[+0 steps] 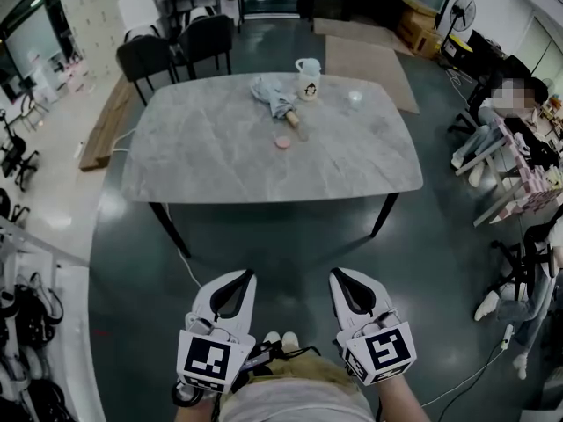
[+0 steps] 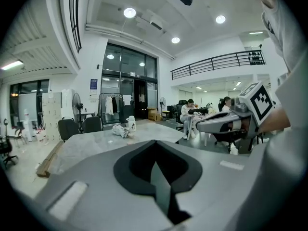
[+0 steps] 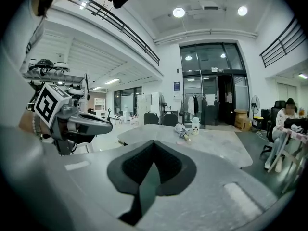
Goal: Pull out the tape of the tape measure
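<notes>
A small round pink object [image 1: 282, 142], possibly the tape measure, lies on the grey marble table [image 1: 211, 165] near its far middle; it is too small to tell for certain. My left gripper [image 1: 242, 275] and right gripper [image 1: 339, 275] are held side by side close to the body, well short of the table's near edge. Both are shut with nothing between the jaws. In the left gripper view the left gripper [image 2: 155, 141] points at the table with the right gripper [image 2: 199, 125] beside it. The right gripper view shows the right gripper [image 3: 154, 141] and the left gripper [image 3: 109, 124].
On the table stand a white bottle [image 1: 308, 79], a crumpled grey cloth bundle [image 1: 274, 95] and a small clear object [image 1: 354, 98]. Black chairs [image 1: 176, 47] stand behind the table. A person [image 1: 506, 126] sits at the right. Cardboard sheets [image 1: 365, 60] lie on the floor.
</notes>
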`<state>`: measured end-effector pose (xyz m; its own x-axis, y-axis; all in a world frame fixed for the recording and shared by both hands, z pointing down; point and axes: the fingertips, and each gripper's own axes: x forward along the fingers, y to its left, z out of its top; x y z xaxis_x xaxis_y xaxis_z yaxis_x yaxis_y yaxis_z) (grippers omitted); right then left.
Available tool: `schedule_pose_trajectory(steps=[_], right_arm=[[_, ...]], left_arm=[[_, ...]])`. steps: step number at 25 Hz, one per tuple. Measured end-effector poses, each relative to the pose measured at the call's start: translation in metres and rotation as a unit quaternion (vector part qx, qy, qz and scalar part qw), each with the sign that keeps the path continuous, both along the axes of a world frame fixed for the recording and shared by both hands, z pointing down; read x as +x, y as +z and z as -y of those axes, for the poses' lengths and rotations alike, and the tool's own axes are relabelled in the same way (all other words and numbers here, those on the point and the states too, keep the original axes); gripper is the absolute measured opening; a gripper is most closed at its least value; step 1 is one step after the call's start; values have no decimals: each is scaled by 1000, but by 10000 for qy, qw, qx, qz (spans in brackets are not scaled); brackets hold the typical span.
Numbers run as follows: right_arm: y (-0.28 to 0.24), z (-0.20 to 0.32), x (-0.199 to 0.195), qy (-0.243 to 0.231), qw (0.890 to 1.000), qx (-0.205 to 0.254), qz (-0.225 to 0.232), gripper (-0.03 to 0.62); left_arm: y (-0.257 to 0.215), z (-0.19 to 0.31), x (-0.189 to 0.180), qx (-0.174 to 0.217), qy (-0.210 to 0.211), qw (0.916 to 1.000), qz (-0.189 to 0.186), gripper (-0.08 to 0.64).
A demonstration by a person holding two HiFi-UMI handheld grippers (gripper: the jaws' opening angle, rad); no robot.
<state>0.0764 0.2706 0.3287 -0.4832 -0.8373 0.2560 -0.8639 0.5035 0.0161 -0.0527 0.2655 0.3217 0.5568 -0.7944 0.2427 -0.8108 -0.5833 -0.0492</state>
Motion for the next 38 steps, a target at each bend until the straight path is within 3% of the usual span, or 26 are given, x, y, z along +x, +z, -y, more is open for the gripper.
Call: schedule_pose_trajectory(steps=[4, 5, 6, 11, 24, 38], right_arm=[[-2, 0, 4, 0, 9999, 9, 144, 22], [-3, 0, 4, -33, 9998, 5, 178, 93], [-3, 0, 4, -55, 9998, 1, 195, 105], [-4, -2, 7, -134, 9997, -25, 209, 135], [1, -6, 30, -347, 9989, 46, 309, 138], [7, 3, 45, -179, 9992, 140, 336, 138]], left_arm=[[-4, 0, 1, -7, -74, 9998, -164, 0], [-5, 0, 3, -28, -60, 9998, -189, 34], [-6, -1, 5, -26, -21, 9998, -183, 95], [-9, -3, 15, 79, 46, 10000, -35, 114], [-12, -10, 27, 183, -206, 9996, -70, 117], [-7, 4, 33, 311, -209, 9993, -24, 119]])
